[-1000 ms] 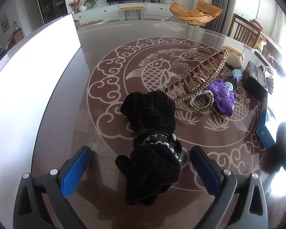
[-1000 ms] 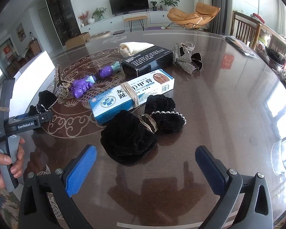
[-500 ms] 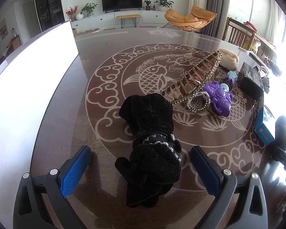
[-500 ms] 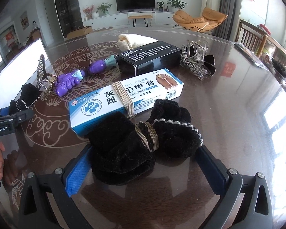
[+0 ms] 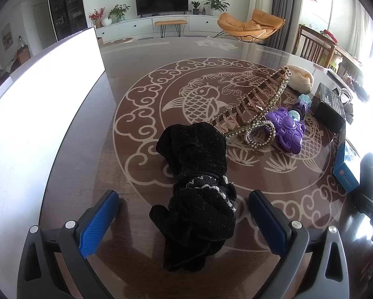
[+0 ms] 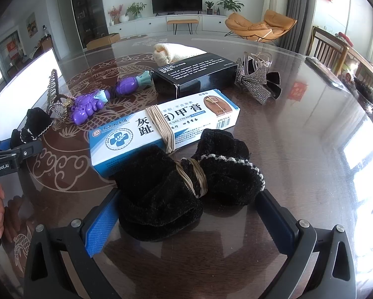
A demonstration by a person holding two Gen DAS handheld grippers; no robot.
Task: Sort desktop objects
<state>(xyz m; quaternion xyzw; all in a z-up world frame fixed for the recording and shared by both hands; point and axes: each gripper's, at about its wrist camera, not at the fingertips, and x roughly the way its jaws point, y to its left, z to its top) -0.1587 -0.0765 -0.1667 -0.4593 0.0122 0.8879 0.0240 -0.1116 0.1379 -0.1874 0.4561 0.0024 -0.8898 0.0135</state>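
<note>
Both grippers are down at the table and both stand wide apart, nothing gripped yet. Between the blue pads of the left gripper (image 5: 184, 221) sits a black velvet bow (image 5: 199, 186), its near lobe right in the gap, its far lobe reaching out ahead of the fingertips, clear space on either side. Just beyond it, ahead and to the right, a rhinestone hair comb (image 5: 256, 109) leans against a purple toy (image 5: 286, 129).

Over to the right gripper (image 6: 186, 214): a second black bow (image 6: 186, 182), cinched at the waist with a tan rubber band (image 6: 194, 179), fills the gap almost pad to pad. Its left lobe looks close to or touching the left pad. Directly past it, touching its far edge, lies a blue-and-white cream box (image 6: 161, 127).

These bows look light, plush and squashy, so they should compress rather than slip. The likely best hold is across the narrow banded middle, where the bulk is firmest; pinching a lobe alone risks the fabric drooping or pulling free.
</note>
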